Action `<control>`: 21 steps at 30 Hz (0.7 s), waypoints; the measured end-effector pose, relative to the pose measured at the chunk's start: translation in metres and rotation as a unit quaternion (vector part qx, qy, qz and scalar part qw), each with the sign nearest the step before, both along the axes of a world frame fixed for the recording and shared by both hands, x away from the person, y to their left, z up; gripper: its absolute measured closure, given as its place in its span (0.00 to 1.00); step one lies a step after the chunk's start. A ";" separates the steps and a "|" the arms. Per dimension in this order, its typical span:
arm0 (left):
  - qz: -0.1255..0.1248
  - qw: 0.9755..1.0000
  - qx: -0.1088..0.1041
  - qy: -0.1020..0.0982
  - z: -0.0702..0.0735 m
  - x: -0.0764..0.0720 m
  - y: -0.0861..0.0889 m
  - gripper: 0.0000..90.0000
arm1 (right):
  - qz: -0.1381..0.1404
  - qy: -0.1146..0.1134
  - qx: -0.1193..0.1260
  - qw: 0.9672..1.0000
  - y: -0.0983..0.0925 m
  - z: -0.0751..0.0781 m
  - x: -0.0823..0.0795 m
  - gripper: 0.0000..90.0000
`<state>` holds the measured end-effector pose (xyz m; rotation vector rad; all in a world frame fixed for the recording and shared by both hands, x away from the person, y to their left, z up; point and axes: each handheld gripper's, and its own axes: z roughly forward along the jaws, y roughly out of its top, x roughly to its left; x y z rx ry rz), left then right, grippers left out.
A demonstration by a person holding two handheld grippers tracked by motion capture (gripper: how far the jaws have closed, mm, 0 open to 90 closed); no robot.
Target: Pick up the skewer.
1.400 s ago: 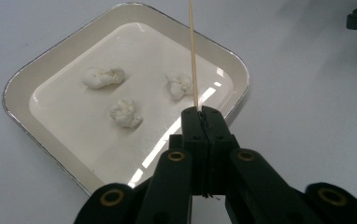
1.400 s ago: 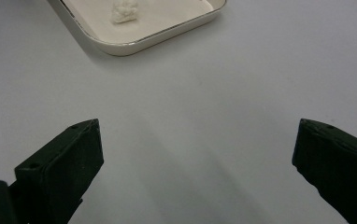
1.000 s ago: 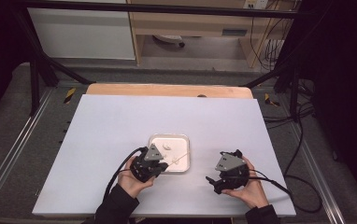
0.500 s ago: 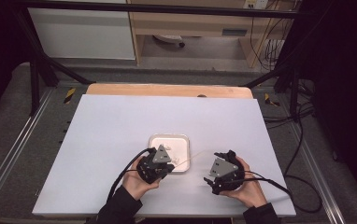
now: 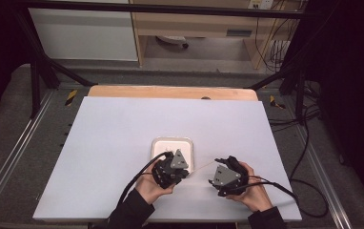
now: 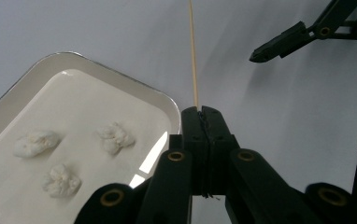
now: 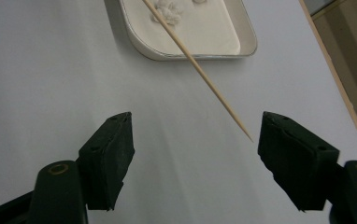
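My left gripper [image 6: 201, 112] is shut on the base of a thin wooden skewer [image 6: 193, 56], which points away from it toward my right gripper. In the high view the left gripper [image 5: 185, 171] sits just in front of a white tray [image 5: 189, 143], with the skewer [image 5: 200, 166] reaching right. The tray [image 6: 120, 77] holds three white fluffy lumps [image 6: 115, 136]. My right gripper [image 7: 195, 140] is open and its jaws have just been closing. The skewer's tip [image 7: 242, 128] lies between them, near the right-hand jaw and touching neither.
The tray [image 7: 242, 49] lies on a pale sheet [image 5: 123, 133] that covers the table. A wooden strip [image 5: 170, 91] runs along the far edge. Cables trail from both grippers toward the near edge and the right side.
The left hand has carried the skewer to the right, off the tray and toward the right gripper. The right gripper has stayed roughly in place while its jaws narrowed.
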<state>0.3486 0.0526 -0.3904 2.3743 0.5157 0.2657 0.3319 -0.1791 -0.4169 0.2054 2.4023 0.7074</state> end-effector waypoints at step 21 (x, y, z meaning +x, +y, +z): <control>-0.044 0.999 0.026 0.005 0.002 0.002 -0.025 0.99 | 0.072 -0.053 -0.081 0.993 -0.001 -0.005 0.001 0.62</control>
